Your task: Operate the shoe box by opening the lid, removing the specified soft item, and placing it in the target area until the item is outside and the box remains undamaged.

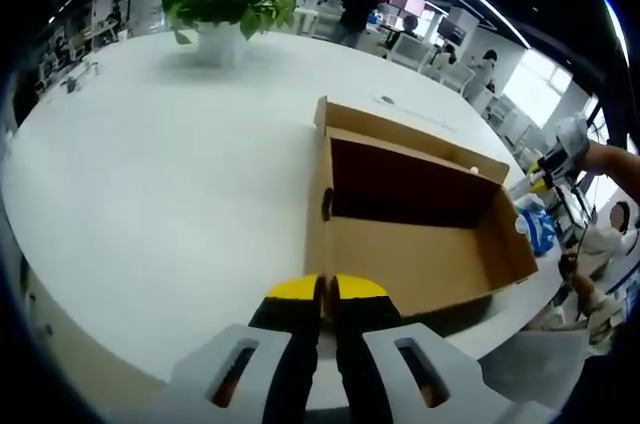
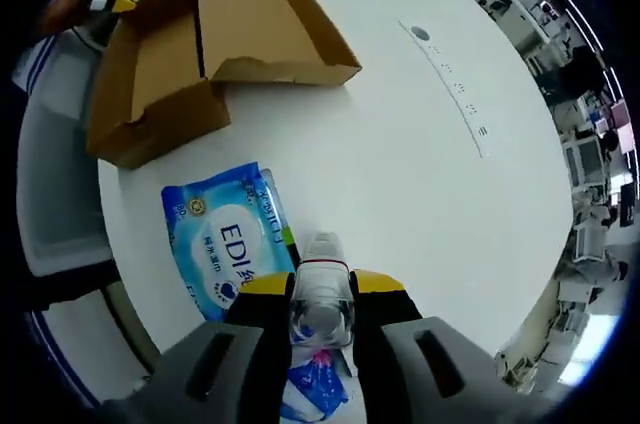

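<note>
Right gripper view alone shows blue pack point(image 2: 228, 242) beside box point(image 2: 190, 54).

Both views look down at the white table point(image 1: 150, 174), sharing the open cardboard box point(image 1: 420, 234) from opposite sides.

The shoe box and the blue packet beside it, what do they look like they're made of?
The shoe box looks like plain brown cardboard: matte, with folded flaps and raw edges. The blue packet seems to be soft glossy plastic film, since it wrinkles and catches the light. The table looks smooth and white, the material unclear.
</note>
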The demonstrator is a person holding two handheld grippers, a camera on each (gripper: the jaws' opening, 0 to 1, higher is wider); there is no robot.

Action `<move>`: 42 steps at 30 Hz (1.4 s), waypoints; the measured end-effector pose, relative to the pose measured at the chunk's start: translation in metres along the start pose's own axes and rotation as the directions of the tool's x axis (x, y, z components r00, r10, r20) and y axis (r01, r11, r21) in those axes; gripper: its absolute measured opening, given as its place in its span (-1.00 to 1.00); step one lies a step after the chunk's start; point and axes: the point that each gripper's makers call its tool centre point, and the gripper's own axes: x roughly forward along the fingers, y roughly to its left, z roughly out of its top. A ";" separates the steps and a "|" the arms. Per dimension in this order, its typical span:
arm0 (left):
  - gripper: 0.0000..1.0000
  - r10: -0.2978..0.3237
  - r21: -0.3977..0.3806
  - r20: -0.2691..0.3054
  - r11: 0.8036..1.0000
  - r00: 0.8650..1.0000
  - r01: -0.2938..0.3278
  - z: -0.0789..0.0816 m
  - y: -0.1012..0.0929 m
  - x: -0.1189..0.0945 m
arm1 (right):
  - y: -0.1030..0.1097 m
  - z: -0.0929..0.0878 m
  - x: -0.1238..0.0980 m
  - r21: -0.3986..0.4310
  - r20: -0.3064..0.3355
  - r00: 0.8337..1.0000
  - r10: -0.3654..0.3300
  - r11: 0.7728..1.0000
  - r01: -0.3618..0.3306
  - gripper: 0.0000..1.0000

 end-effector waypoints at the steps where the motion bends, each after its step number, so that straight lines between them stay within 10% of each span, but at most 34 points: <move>1: -0.99 0.000 0.000 0.000 1.000 1.000 0.000 0.000 0.000 0.000 | -0.001 0.000 0.001 -0.015 -0.008 1.000 -0.001 1.000 0.001 -0.61; 42: -0.99 0.010 -0.003 -0.005 1.000 1.000 -0.010 0.004 -0.001 0.000 | 0.003 0.015 0.019 -0.208 -0.111 0.982 0.154 0.962 -0.175 -0.61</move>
